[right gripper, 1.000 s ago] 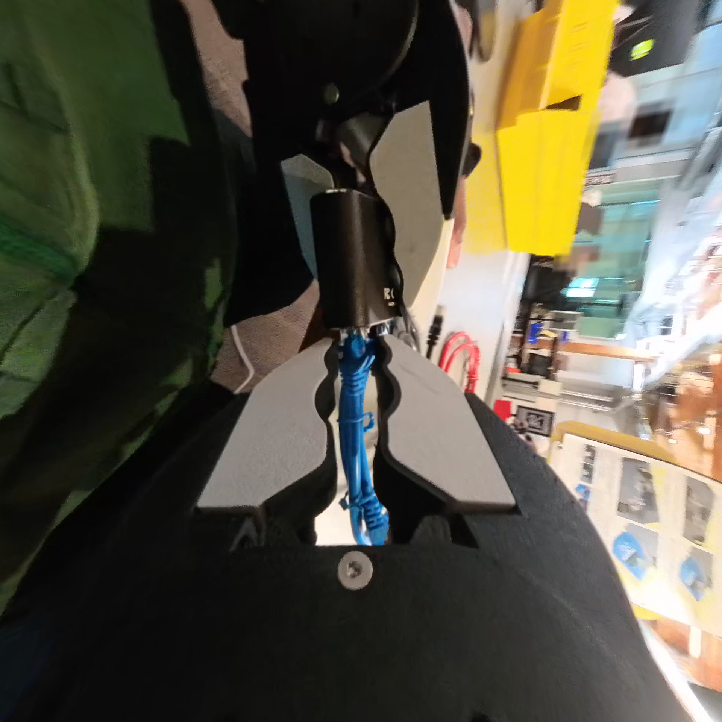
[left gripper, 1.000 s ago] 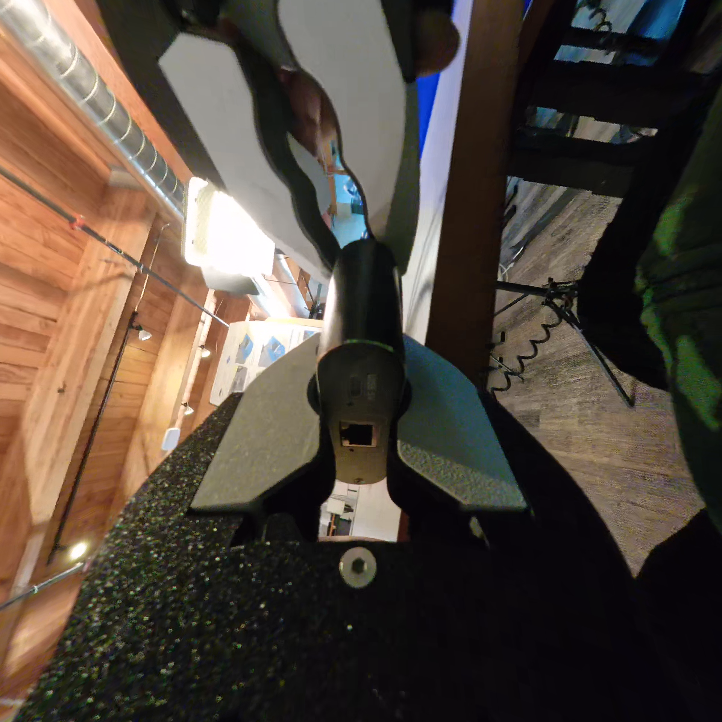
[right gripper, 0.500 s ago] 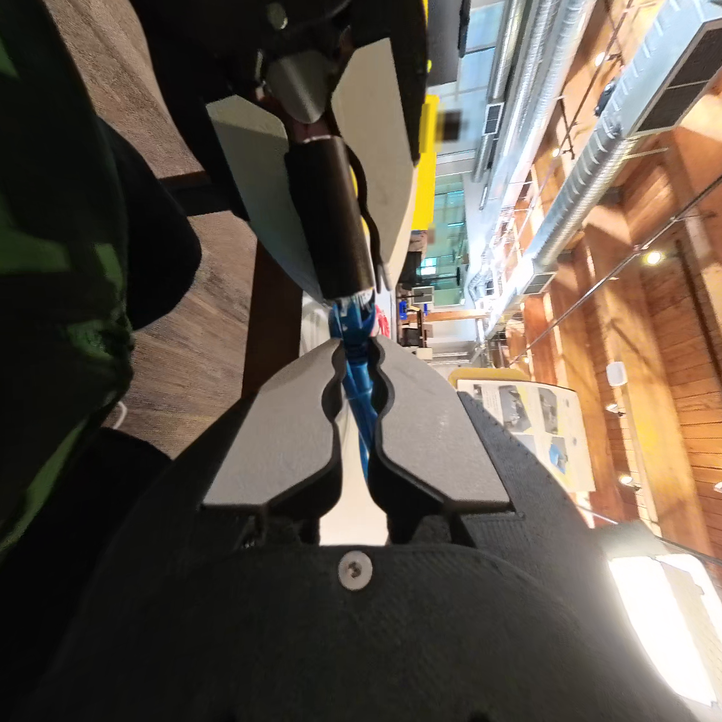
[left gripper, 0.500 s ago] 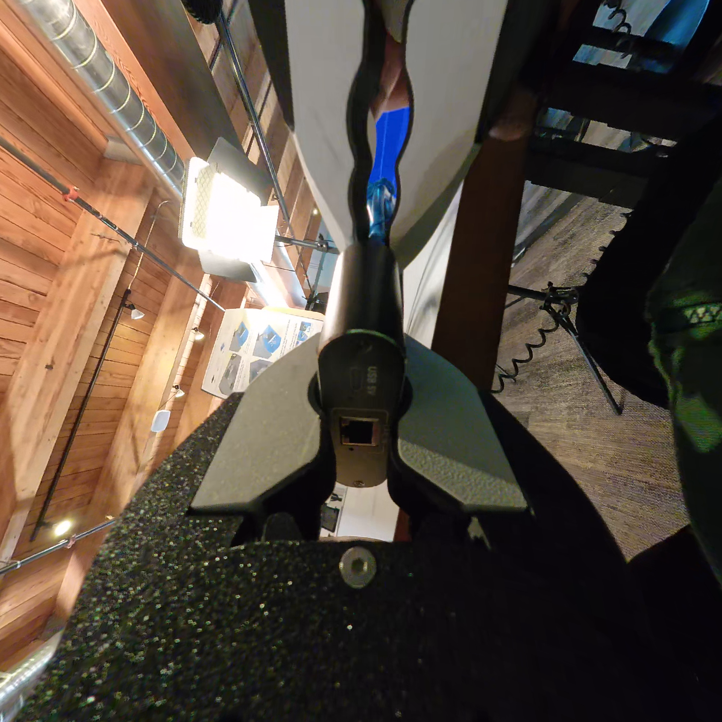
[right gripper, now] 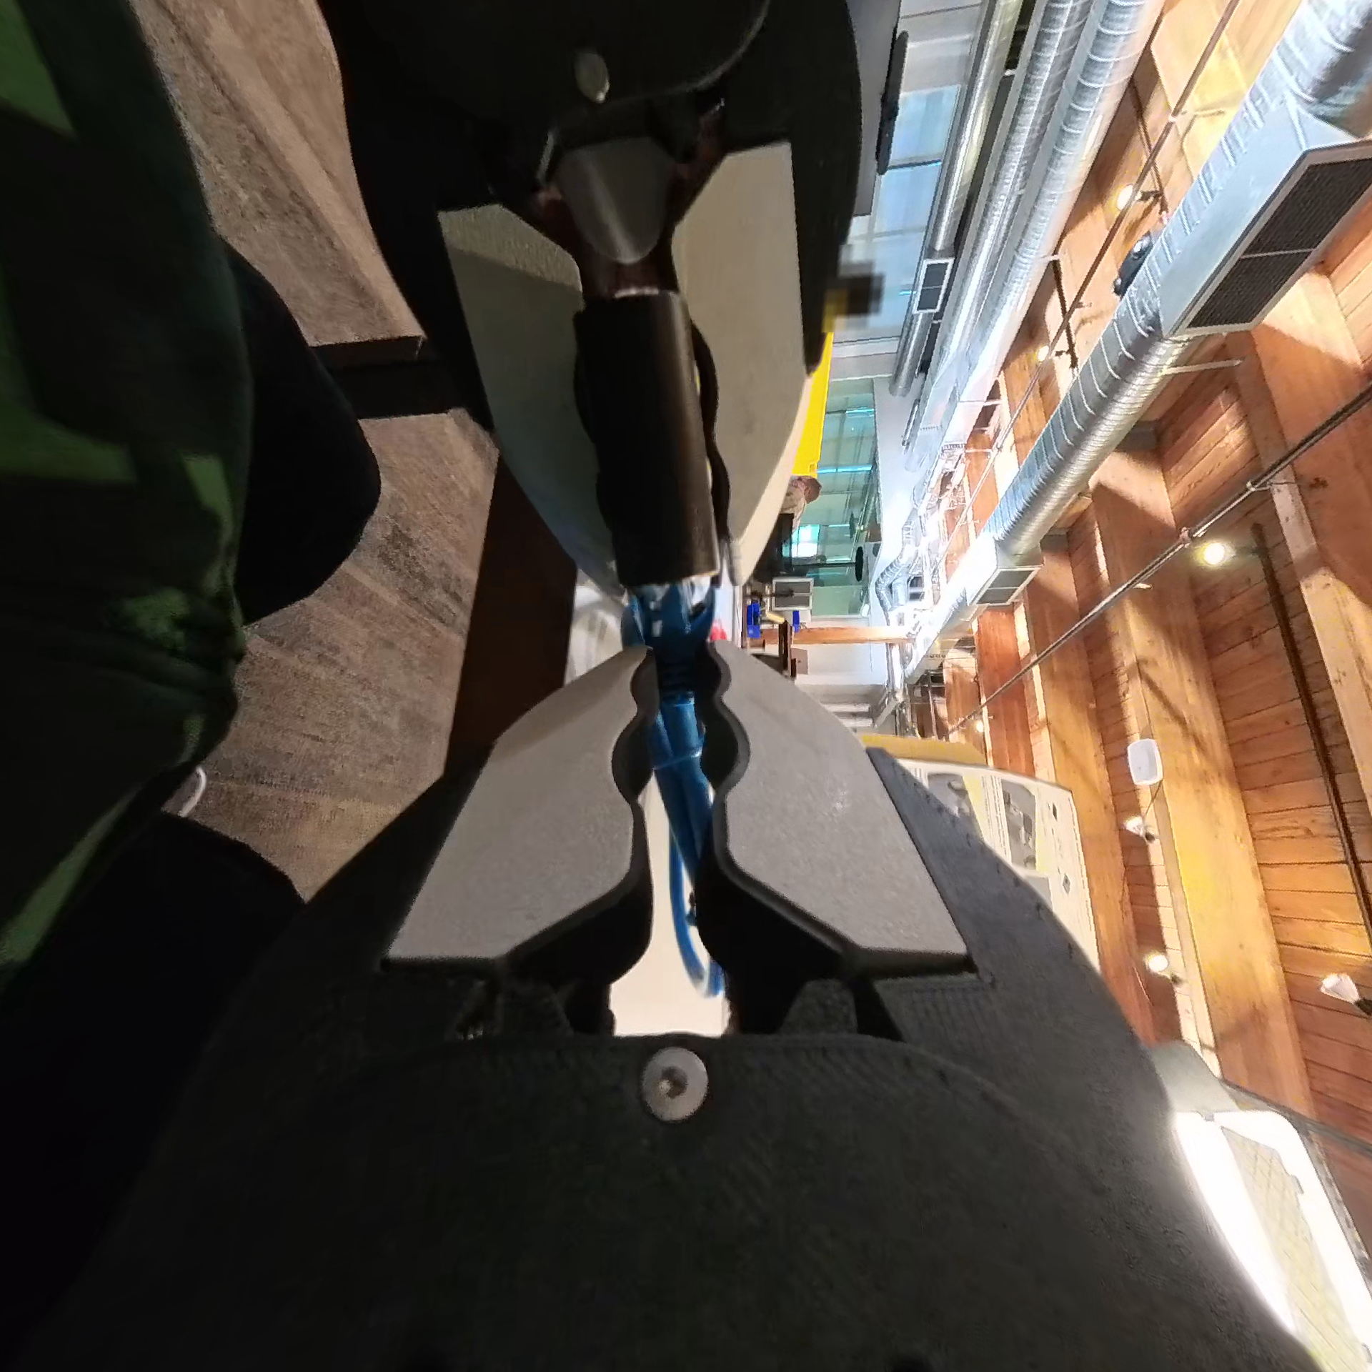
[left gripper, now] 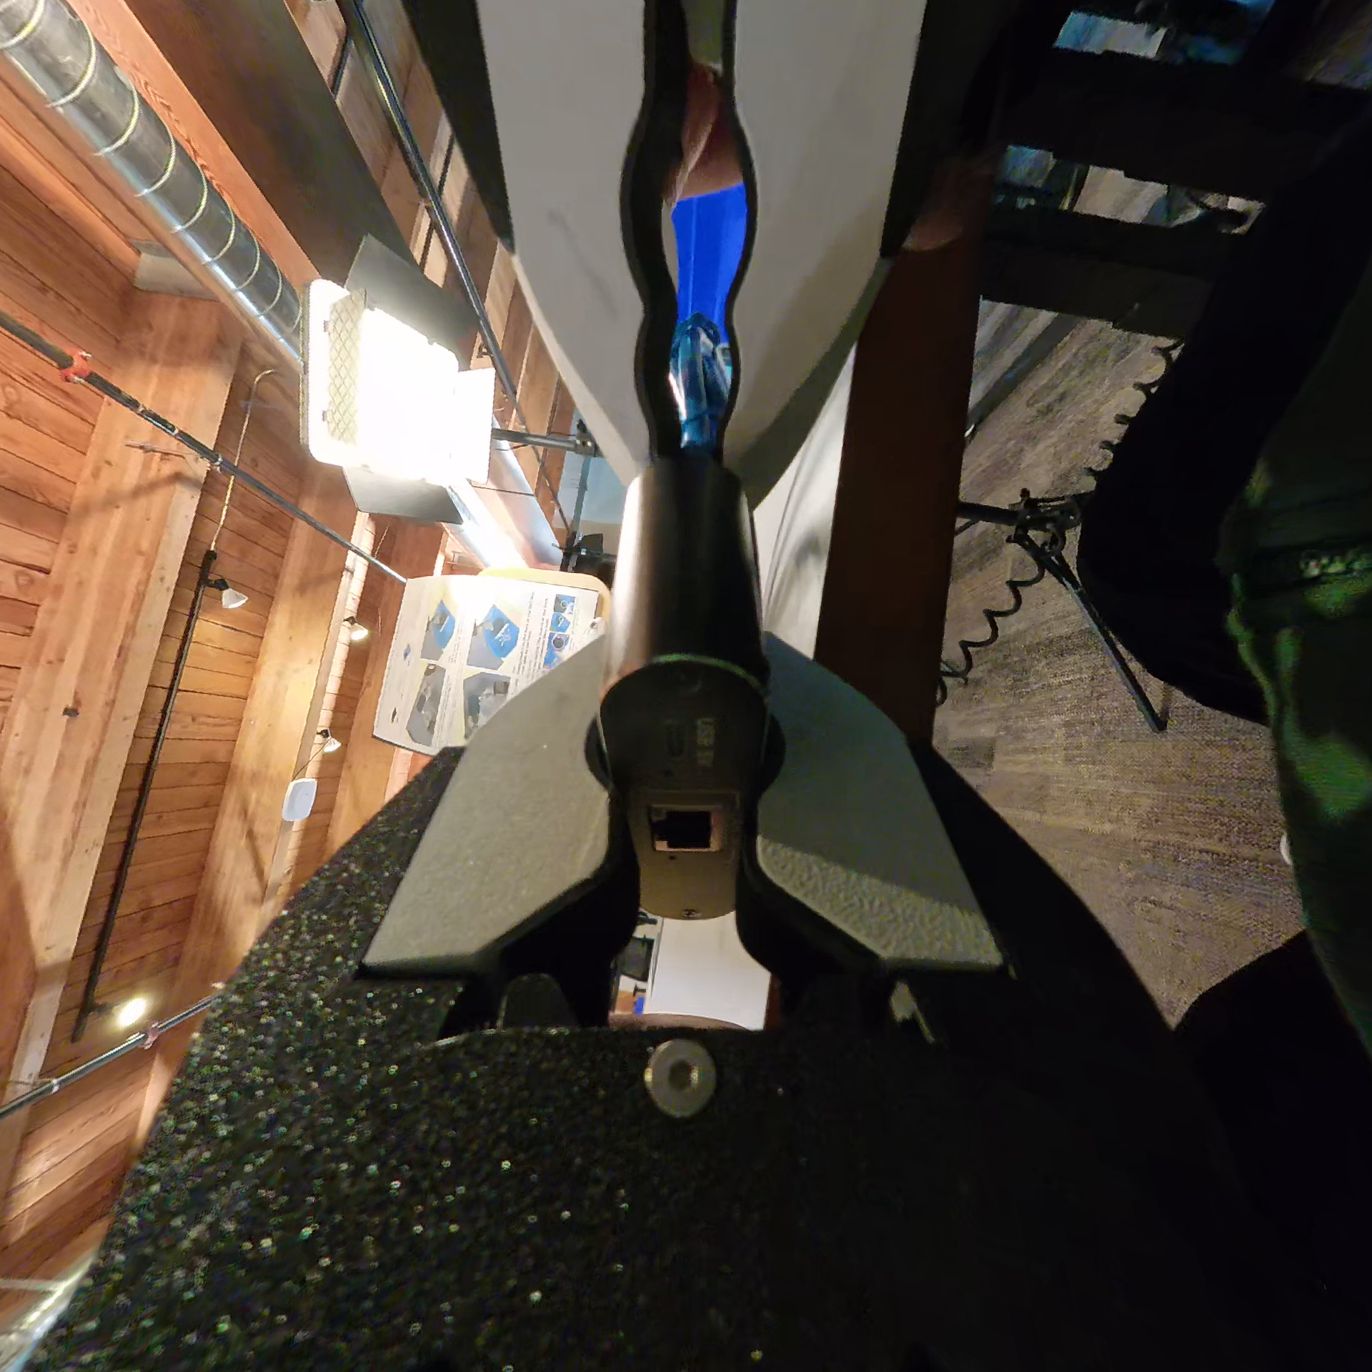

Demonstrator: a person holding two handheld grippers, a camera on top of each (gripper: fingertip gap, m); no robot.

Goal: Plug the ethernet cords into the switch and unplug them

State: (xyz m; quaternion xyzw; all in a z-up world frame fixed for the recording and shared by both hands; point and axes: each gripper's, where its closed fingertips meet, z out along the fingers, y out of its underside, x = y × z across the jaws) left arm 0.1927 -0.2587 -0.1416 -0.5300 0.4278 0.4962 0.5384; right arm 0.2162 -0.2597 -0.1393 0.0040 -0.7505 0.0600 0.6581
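The switch (left gripper: 687,742), a small dark metal box with rounded edges, is held in the air, pinched between the fingers of the left gripper (left gripper: 687,787) with one empty port facing that gripper's camera. At its far end the blue rubber-booted ethernet cord (right gripper: 679,713) meets the box, clamped at its boot by the right gripper (right gripper: 679,668). Whether the plug is fully seated cannot be told; pushing or pulling straight along the port axis, with the box braced, should avoid bending the latch.

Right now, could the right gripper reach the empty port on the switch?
Probably not: the right gripper is shut on the blue cord at the switch's far end, and the empty port faces the left gripper.
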